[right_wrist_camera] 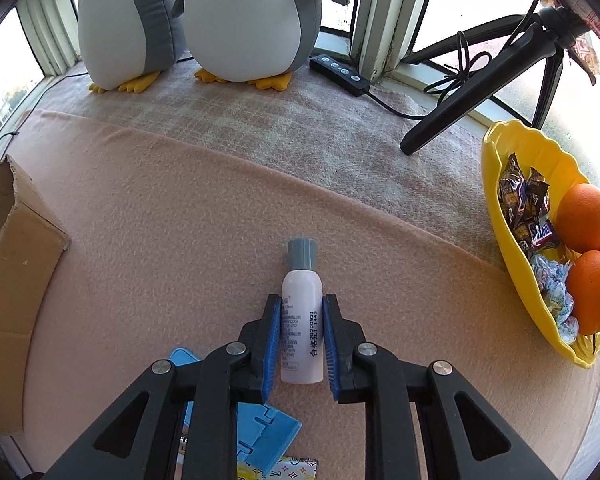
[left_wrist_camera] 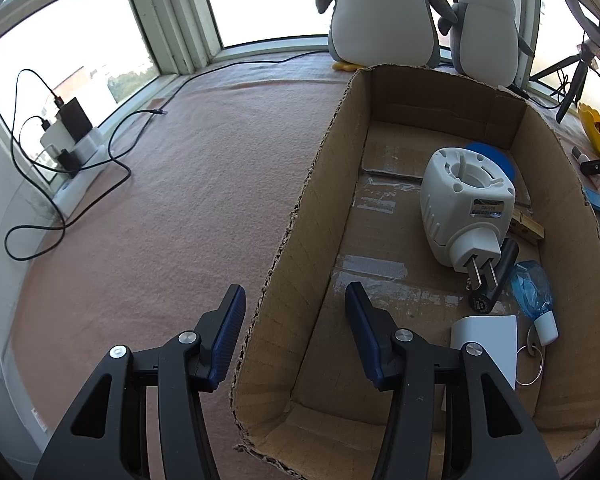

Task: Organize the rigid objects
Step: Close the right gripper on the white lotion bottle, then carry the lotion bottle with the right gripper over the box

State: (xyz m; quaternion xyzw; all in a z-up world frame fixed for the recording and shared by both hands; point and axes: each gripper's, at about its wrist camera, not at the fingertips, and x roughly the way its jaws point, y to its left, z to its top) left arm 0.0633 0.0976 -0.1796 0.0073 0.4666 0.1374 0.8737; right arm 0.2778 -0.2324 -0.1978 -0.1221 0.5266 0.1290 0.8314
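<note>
Right tool (right_wrist_camera: pixel 301 340) clamps one bottle (right_wrist_camera: pixel 302 320) — two penguins (right_wrist_camera: pixel 244 20) behind.

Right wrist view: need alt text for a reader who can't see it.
The right gripper has its jaws closed around a small white bottle with a grey cap, lying on a pink blanket. A yellow bowl of oranges and candy sits to the right, a cardboard box edge at left, and two plush penguins by the window.
</note>
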